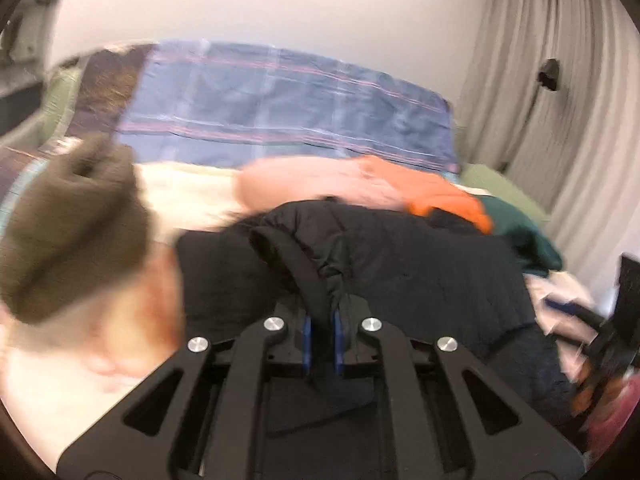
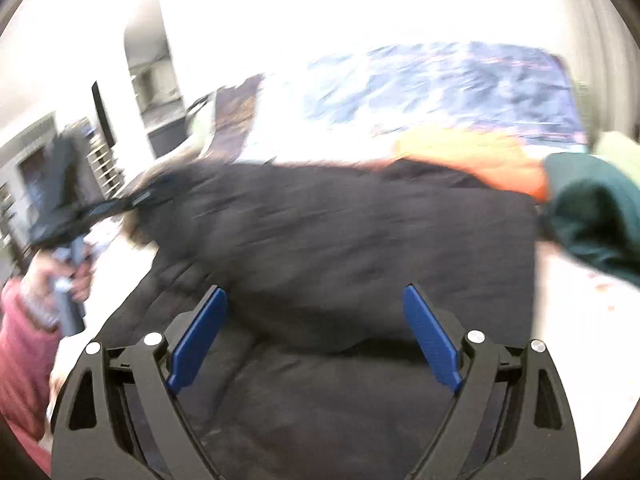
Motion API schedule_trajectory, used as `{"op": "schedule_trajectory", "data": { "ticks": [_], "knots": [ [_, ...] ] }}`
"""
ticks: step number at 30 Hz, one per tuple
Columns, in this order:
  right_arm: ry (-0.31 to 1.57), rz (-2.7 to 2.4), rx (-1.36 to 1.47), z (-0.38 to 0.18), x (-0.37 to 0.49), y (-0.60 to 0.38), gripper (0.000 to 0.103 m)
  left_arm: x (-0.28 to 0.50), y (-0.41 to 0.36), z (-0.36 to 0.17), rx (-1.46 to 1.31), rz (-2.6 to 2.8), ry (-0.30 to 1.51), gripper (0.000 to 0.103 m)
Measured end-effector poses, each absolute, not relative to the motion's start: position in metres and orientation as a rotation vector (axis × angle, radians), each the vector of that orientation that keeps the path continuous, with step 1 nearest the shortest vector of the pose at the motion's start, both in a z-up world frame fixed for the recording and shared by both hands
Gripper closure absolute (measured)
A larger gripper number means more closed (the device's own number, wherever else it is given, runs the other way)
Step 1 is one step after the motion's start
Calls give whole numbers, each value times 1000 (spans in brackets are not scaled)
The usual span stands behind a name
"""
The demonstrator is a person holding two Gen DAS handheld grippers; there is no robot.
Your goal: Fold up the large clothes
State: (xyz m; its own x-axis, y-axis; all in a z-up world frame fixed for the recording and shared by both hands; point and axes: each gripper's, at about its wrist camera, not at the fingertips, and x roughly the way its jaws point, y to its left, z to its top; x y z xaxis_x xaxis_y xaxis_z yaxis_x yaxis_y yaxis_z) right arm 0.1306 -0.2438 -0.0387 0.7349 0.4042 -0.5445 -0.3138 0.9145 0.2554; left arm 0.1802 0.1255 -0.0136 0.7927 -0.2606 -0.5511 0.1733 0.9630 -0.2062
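A large black quilted jacket (image 1: 420, 280) lies spread on the bed. In the left wrist view my left gripper (image 1: 322, 320) is shut on a raised fold of the jacket's edge, which runs between the blue pads (image 1: 306, 332). In the right wrist view the jacket (image 2: 340, 232) fills the middle, and my right gripper (image 2: 315, 289) hovers over it, open, with nothing between its blue pads (image 2: 196, 336). At the far left of that view a hand in a red sleeve (image 2: 20, 344) holds the left gripper (image 2: 60, 208), which lifts a corner of the jacket.
An olive-brown garment (image 1: 72, 232) lies to the left, with an orange one (image 1: 440, 196) and a dark green one (image 1: 524, 232) behind the jacket. A blue plaid sheet (image 1: 280, 108) covers the far side of the bed. Grey curtains (image 1: 560, 80) hang at the right.
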Motion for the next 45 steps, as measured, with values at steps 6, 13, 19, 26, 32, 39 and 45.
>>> {"op": "schedule_trajectory", "data": {
  "ticks": [6, 13, 19, 26, 32, 39, 45],
  "knots": [
    [870, 179, 175, -110, 180, -259, 17, 195, 161, -84, -97, -51, 808, 56],
    [726, 230, 211, -60, 163, -269, 18, 173, 150, -46, -25, -3, 673, 52],
    [753, 190, 232, -60, 196, -256, 18, 169, 77, -22, 33, -168, 614, 45],
    [829, 115, 73, -115, 209, -223, 9, 215, 46, -115, 139, -132, 851, 38],
    [832, 177, 159, -91, 185, -251, 8, 193, 62, -92, 103, -133, 834, 35],
    [825, 161, 173, -69, 87, -319, 8, 88, 133, -62, -14, -160, 809, 13],
    [905, 193, 405, -104, 21, -367, 12, 24, 156, -91, -12, -218, 935, 11]
  ]
}}
